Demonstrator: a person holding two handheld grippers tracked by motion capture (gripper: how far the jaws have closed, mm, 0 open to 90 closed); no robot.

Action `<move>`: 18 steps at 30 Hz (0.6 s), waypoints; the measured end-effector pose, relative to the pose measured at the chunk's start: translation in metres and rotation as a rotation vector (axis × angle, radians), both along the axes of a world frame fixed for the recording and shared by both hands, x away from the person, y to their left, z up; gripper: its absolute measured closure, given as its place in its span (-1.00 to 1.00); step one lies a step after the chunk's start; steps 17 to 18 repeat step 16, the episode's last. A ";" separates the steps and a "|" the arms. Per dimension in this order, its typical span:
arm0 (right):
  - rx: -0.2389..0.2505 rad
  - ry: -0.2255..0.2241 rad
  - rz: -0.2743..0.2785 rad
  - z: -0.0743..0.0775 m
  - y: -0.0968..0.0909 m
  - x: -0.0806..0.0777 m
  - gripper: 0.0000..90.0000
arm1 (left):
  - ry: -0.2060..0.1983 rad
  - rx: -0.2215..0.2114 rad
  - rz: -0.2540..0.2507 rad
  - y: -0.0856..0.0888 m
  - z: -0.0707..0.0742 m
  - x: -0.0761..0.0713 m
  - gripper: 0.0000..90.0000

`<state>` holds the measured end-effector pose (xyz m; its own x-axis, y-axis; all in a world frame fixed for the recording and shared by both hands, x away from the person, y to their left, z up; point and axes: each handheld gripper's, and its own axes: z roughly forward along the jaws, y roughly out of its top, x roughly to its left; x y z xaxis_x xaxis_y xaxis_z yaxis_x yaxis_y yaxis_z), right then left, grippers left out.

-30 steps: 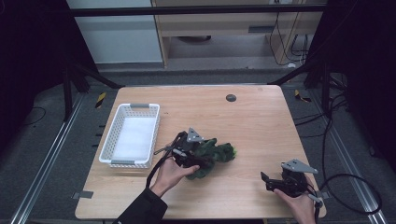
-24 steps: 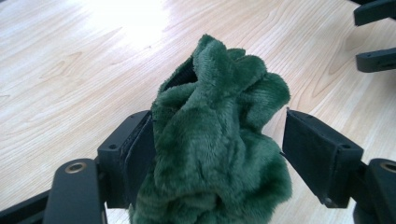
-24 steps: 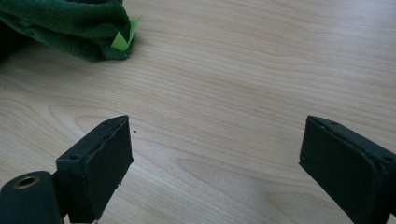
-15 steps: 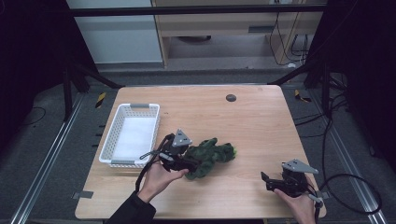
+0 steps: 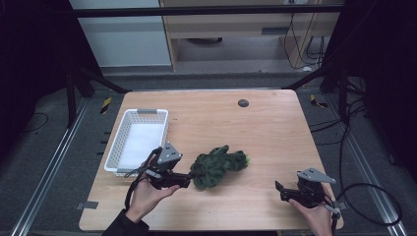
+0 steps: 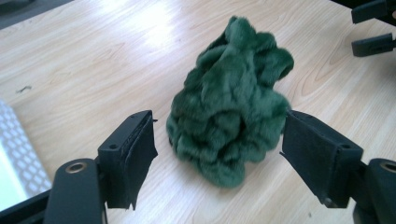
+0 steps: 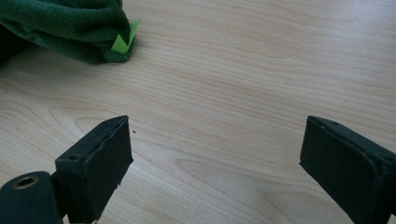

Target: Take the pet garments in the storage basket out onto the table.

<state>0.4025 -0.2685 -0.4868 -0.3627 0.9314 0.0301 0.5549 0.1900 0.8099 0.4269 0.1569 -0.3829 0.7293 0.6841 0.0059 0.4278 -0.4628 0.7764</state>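
I can read no writing; the green plush cloth (image 5: 219, 166) carries only a blank lime tag (image 7: 124, 39). It lies mid-table (image 5: 255, 123), with bare wood all round and the white basket (image 5: 140, 142) off to its left. My left claw (image 5: 189, 179) gapes wide just short of it, gripping nothing. My right claw (image 5: 280, 191) sits open and empty, well apart.

Count on the table (image 5: 255, 123): one green cloth (image 5: 219, 166), crumpled, bearing one lime tag (image 7: 124, 39). One white basket (image 5: 138, 141). One dark round disc (image 5: 243, 103). Two grippers: left gripper (image 5: 189, 179), right gripper (image 5: 278, 191). Two hands.
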 end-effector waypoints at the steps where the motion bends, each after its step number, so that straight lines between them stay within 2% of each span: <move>1: -0.001 -0.001 0.000 0.000 0.000 0.000 -0.80 | 0.002 -0.001 0.002 0.002 -0.002 -0.001 -0.44; 5: -0.001 -0.001 0.000 0.000 0.000 0.000 -0.80 | 0.015 0.010 0.016 0.014 -0.010 -0.008 -0.42; 15: 0.006 0.002 -0.001 0.000 0.000 -0.002 -0.80 | 0.053 -0.025 0.056 0.042 -0.034 -0.022 -0.30; 18: 0.006 0.003 -0.001 0.000 0.000 -0.002 -0.80 | 0.056 -0.031 0.061 0.045 -0.036 -0.023 -0.28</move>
